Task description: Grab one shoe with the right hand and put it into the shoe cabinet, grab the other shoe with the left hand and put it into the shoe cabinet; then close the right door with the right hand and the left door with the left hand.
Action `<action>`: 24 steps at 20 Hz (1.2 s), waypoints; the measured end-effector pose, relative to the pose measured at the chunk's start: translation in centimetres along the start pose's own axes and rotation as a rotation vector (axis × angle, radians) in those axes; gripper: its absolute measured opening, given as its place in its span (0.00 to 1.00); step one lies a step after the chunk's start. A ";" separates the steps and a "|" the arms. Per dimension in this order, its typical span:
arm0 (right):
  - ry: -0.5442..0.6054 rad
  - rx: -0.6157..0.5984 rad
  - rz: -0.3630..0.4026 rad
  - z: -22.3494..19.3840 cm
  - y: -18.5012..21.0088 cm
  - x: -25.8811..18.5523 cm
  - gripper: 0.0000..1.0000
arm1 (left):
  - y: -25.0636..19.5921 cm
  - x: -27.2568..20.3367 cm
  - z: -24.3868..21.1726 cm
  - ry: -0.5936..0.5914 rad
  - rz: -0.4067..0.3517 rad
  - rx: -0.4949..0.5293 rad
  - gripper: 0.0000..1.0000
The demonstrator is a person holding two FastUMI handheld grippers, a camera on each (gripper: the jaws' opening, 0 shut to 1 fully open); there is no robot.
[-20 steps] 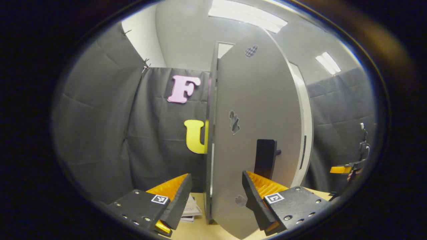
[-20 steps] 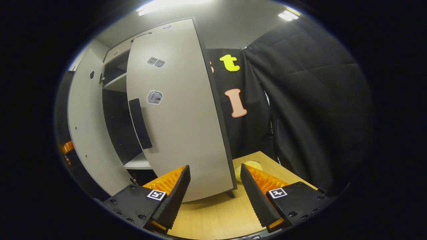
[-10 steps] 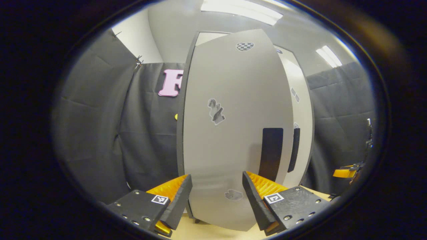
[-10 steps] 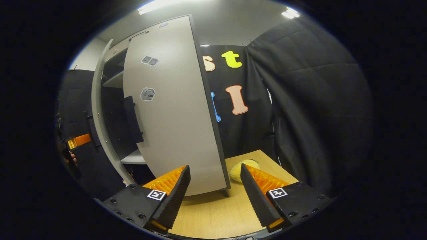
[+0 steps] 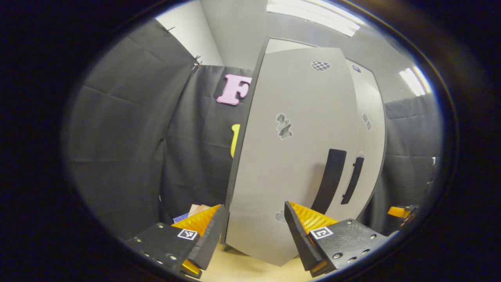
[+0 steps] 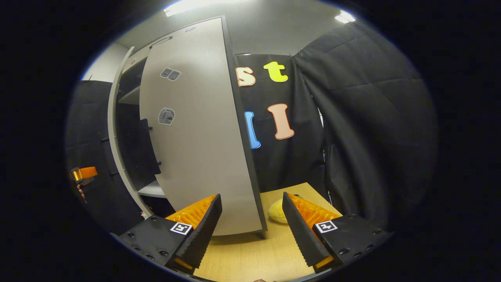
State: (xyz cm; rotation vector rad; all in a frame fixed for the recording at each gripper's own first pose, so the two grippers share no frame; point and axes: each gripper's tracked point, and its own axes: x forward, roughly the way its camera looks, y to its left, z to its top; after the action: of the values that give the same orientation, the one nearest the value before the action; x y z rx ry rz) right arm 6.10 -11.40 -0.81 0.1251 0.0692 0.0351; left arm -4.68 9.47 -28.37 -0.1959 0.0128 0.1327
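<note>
The tall grey shoe cabinet stands on the light wooden table, and both of its flat grey doors are near shut. The left gripper has its jaws released and apart, grasping nothing, with the left door just ahead between the fingers, a pose that suits pushing the panel flat rather than gripping its black bar handle. The right gripper is likewise spread and empty, straddling the right door near its hinge-side edge. A narrow gap between the 2 doors shows a shelf; the shoes cannot be made out. A yellow soft object lies towards the table's far edge.
</note>
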 end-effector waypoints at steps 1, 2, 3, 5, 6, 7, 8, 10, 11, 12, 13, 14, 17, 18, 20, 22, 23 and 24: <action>-0.008 -0.011 0.012 0.3 0.5 0.6 0.98 | 0.2 0.0 0.0 -0.004 0.018 0.003 0.94; -0.014 -0.022 0.022 0.7 1.1 1.0 0.98 | 0.3 0.0 0.0 -0.010 0.034 0.002 0.94; -0.017 -0.033 0.028 1.1 1.5 1.4 0.98 | 0.3 0.1 0.1 -0.016 0.048 0.000 0.94; -0.025 -0.043 0.045 1.7 2.6 1.8 0.98 | 0.6 0.1 0.2 -0.028 0.073 0.002 0.94; -0.031 -0.042 0.056 2.0 3.1 1.8 0.98 | 0.7 0.0 0.3 -0.030 0.082 0.002 0.94; -0.035 -0.040 0.059 2.3 3.4 1.8 0.98 | 0.8 0.0 0.4 -0.032 0.087 0.009 0.94; -0.034 -0.038 0.054 2.4 3.6 1.9 0.98 | 0.7 0.0 0.6 -0.037 0.088 0.021 0.94; -0.026 -0.038 0.041 2.8 3.6 1.9 0.98 | 0.5 -0.3 1.1 -0.048 0.080 0.052 0.94; -0.025 -0.035 0.032 2.9 3.5 1.7 0.98 | 0.5 -0.3 1.2 -0.057 0.080 0.069 0.94; -0.029 -0.025 0.036 3.1 3.7 1.7 0.92 | 0.5 -0.3 1.3 -0.065 0.081 0.084 0.94; -0.035 -0.011 0.038 3.2 3.9 1.5 0.92 | 0.5 -0.4 1.3 -0.072 0.079 0.096 0.94; -0.036 -0.003 0.027 3.2 3.7 1.5 0.92 | 0.2 -0.4 1.3 -0.078 0.080 0.111 0.94; -0.017 -0.001 -0.015 2.3 3.1 1.2 0.92 | 0.5 -0.3 1.2 -0.074 0.073 0.129 0.87; -0.010 0.003 -0.025 2.0 3.1 1.2 0.92 | 0.4 -0.3 1.1 -0.074 0.063 0.127 0.88; 0.008 0.015 -0.040 1.0 3.1 0.9 0.98 | 0.3 -0.4 1.2 -0.086 0.054 0.134 0.88; 0.029 0.023 -0.033 -0.2 3.8 0.6 0.98 | 0.6 -0.4 0.6 -0.083 0.078 0.143 0.87; 0.035 0.017 -0.024 -0.6 4.3 0.5 0.98 | 0.8 -0.6 0.0 -0.071 0.095 0.133 0.87; 0.039 0.004 -0.019 -0.9 4.7 0.4 0.98 | 0.6 -1.0 -1.1 -0.048 0.097 0.113 0.87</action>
State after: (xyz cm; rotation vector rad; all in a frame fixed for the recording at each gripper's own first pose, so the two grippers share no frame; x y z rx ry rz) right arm 6.33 -6.62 -1.16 0.1282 0.1097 0.0187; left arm -5.71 9.69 -29.51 -0.0793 -0.0176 0.2323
